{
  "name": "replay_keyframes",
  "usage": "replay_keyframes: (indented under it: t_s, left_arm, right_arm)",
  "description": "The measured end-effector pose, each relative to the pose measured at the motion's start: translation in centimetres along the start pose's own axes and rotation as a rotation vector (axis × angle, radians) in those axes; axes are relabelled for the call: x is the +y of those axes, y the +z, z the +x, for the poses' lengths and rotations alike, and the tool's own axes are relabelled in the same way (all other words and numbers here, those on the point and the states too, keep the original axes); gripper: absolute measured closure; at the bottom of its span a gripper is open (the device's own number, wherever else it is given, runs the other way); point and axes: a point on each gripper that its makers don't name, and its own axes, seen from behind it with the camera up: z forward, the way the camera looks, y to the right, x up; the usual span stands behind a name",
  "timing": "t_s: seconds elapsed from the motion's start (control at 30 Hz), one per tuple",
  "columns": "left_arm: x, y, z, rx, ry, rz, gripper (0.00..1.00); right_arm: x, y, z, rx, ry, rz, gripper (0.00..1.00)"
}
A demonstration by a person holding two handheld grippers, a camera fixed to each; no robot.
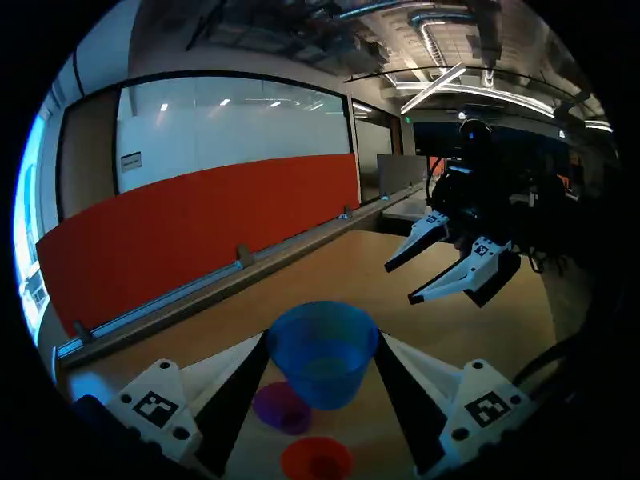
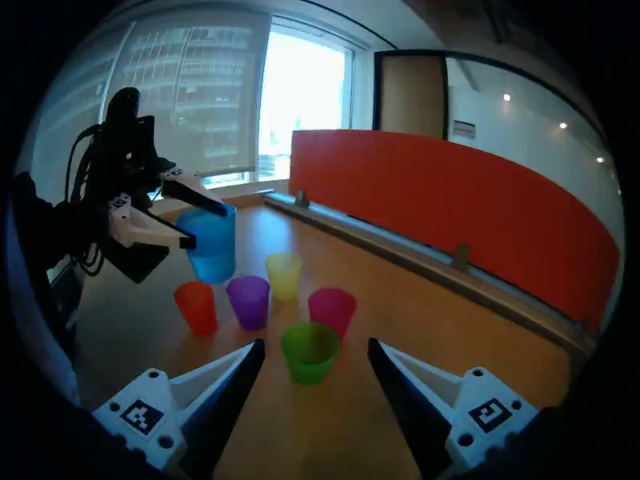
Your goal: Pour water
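My left gripper is shut on a blue cup, held upright in the air with water in its bottom. Below it in the left gripper view stand a purple cup and an orange cup. The right gripper view shows the left gripper holding the blue cup above the wooden table. Orange, purple, yellow, pink and green cups stand there. My right gripper is open, nothing between its fingers, just behind the green cup. It hangs open in the left gripper view.
An orange divider panel with a metal rail runs along the table's far side. A bright window lies beyond the table end. A person's dark sleeve and cables sit behind the left gripper.
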Motion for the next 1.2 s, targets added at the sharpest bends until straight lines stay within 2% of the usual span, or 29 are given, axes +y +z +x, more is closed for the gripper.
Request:
replay_keyframes:
  t_s: [0.7,1.2]
  left_arm:
    - [-2.5,-4.2,5.2,0.199,-0.047,0.046,0.11]
    - [-4.0,-6.3,6.4,0.246,-0.070,0.075,0.11]
  right_arm:
    - [0.1,1.1,0.0,-0.003,0.009,-0.006,0.00]
    - [0.3,2.7,-1.2,-0.032,0.004,0.000,0.00]
